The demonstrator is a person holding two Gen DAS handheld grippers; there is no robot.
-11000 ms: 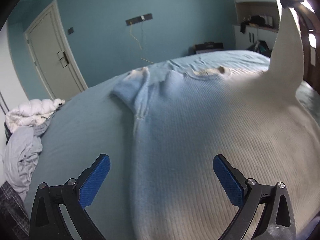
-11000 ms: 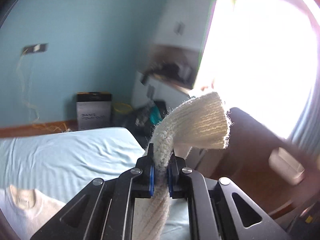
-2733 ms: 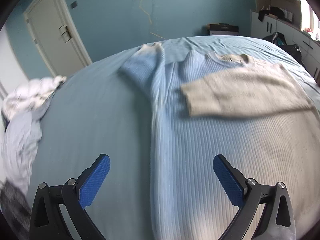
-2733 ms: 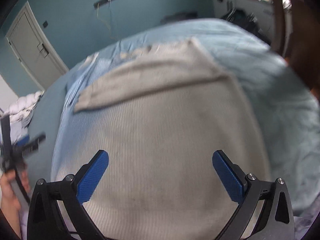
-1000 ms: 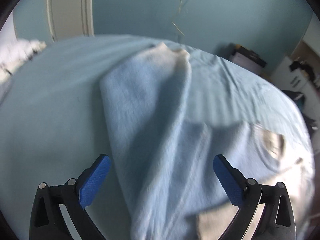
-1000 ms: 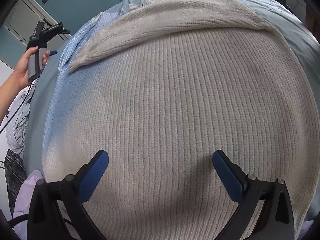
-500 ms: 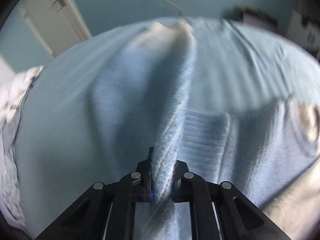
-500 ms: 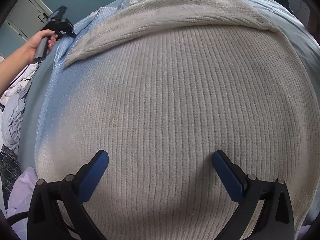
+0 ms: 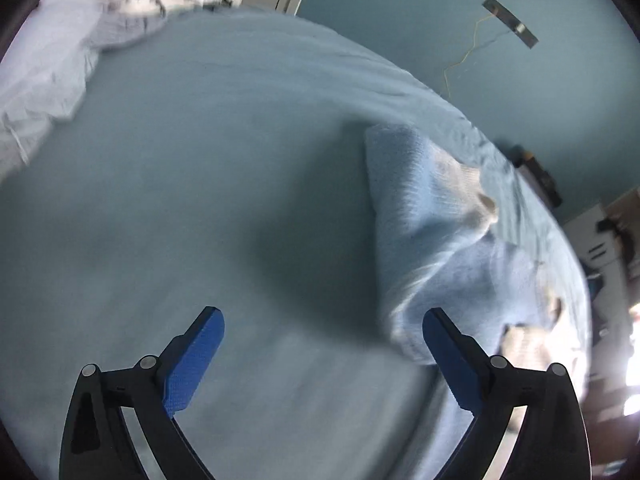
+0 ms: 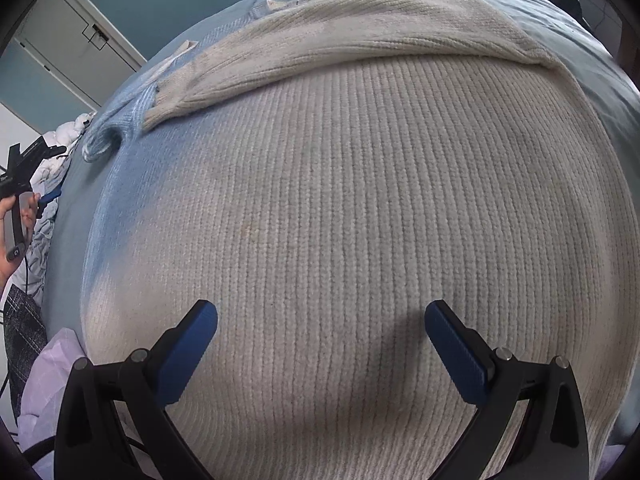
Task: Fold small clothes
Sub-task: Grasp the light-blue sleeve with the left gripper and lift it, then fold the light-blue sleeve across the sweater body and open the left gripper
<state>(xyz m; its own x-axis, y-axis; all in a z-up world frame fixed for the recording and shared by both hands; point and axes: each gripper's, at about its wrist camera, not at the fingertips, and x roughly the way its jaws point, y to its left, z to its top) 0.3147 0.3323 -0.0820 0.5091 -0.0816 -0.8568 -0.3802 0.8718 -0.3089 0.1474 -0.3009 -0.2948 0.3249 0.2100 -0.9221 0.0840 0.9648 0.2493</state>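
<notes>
A ribbed knit sweater (image 10: 360, 200), cream fading to light blue, lies flat on the blue bed sheet (image 9: 180, 160). Its cream sleeve (image 10: 340, 48) is folded across the chest. The blue sleeve (image 9: 420, 208) lies bunched and doubled over at the sweater's left side. My left gripper (image 9: 320, 344) hovers over bare sheet just left of that sleeve; its jaws are opening, with nothing between them. Above the sweater's lower body, my right gripper (image 10: 320, 336) stands open and holds nothing. A hand (image 10: 12, 220) carrying the left gripper shows at the far left of the right wrist view.
A heap of white and grey clothes (image 9: 60, 40) lies at the bed's far left edge. A pale purple cloth (image 10: 52, 380) sits by the near left corner. A door (image 10: 80, 40) and a teal wall stand behind the bed.
Half a second ago my left gripper was shut on the blue sleeve. It has let go and swung left over bare sheet, leaving the sleeve bunched. The right gripper has stayed put.
</notes>
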